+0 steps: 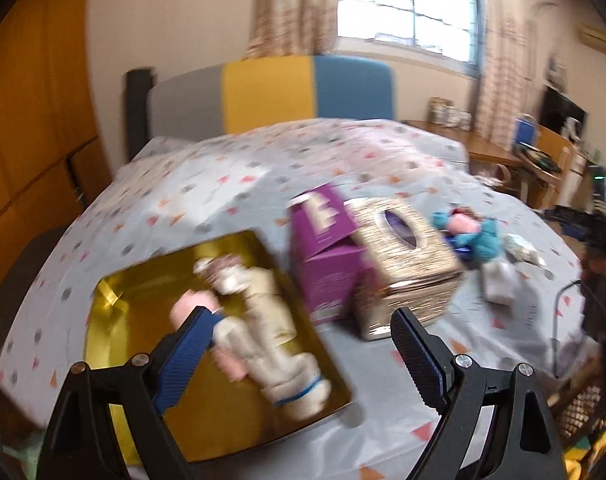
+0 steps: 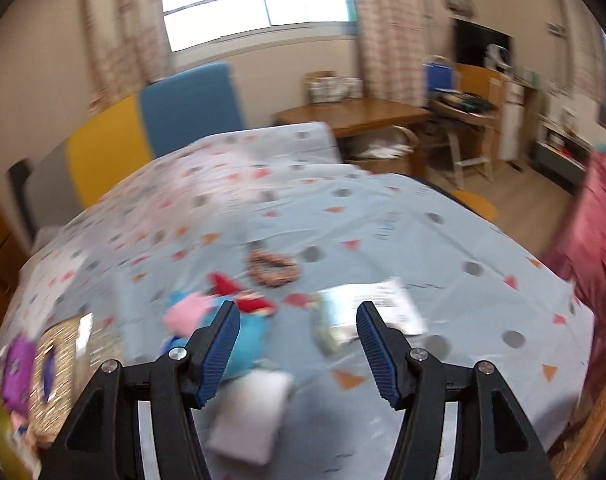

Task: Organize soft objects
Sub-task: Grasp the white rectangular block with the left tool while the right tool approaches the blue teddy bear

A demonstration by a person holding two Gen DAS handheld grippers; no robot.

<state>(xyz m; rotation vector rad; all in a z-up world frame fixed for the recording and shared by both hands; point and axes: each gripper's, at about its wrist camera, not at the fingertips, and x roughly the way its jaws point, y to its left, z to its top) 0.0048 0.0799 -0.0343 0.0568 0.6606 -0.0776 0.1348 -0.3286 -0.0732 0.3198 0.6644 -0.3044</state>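
Our left gripper [image 1: 303, 332] hangs wide apart and empty above the shallow gold tray [image 1: 143, 292], where a cream plush doll [image 1: 263, 320] lies. Our right gripper [image 2: 299, 324] gapes empty too; the blue-and-pink plush toy [image 2: 239, 336] sits at nine o'clock of it.

The tray [image 1: 143, 292] is shiny gold, mirror-glossy like foil card, and the doll [image 1: 259, 316] in it looks like soft matt cloth, cream with pink bits. Next to it the purple box [image 1: 327, 276] looks like smooth cardboard, and the tissue box [image 1: 407, 268] has a glittery, rough woven-looking gold surface. The bedsheet [image 2: 383, 216] is smooth printed cloth, the desk [image 2: 359, 114] is plain wood, and both grippers have ribbed blue pads [image 2: 219, 356] on matt black plastic.
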